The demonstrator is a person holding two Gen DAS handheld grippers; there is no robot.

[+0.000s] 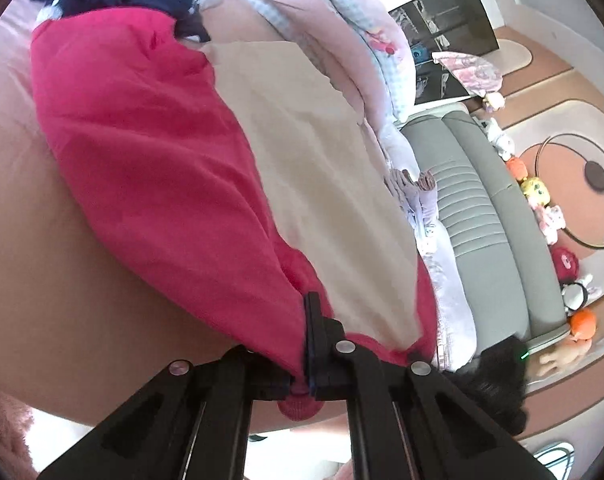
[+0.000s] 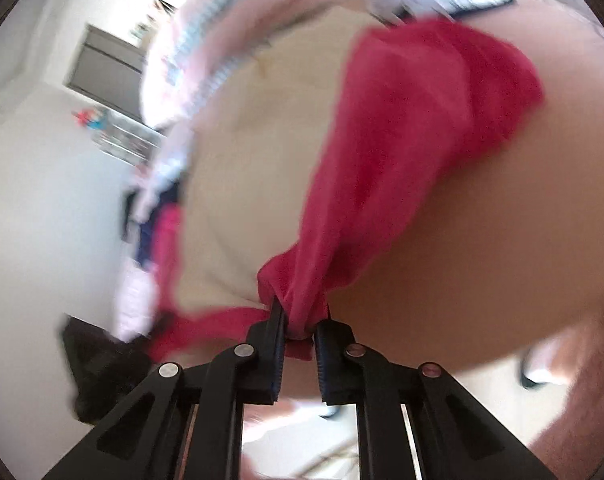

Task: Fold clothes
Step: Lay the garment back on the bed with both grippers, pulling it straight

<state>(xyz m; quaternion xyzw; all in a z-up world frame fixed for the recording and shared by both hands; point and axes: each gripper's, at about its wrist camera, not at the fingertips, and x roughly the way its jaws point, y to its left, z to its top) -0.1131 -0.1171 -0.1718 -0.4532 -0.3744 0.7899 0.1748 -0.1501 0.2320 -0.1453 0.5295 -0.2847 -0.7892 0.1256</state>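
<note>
Left gripper [image 1: 306, 344] jaws clamped on one gathered end of a crimson-pink knit garment [image 1: 141, 152]; right gripper [image 2: 299, 330] jaws pinched on another bunched end. Stretched between both over a cream folded cloth [image 1: 302, 152] on a beige-sheeted bed [image 1: 41, 280].

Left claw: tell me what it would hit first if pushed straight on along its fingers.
The left claw is already shut on the red garment, so that cloth comes first. Beyond it probably lies the cream cloth on the bed, though depth is unclear.
</note>
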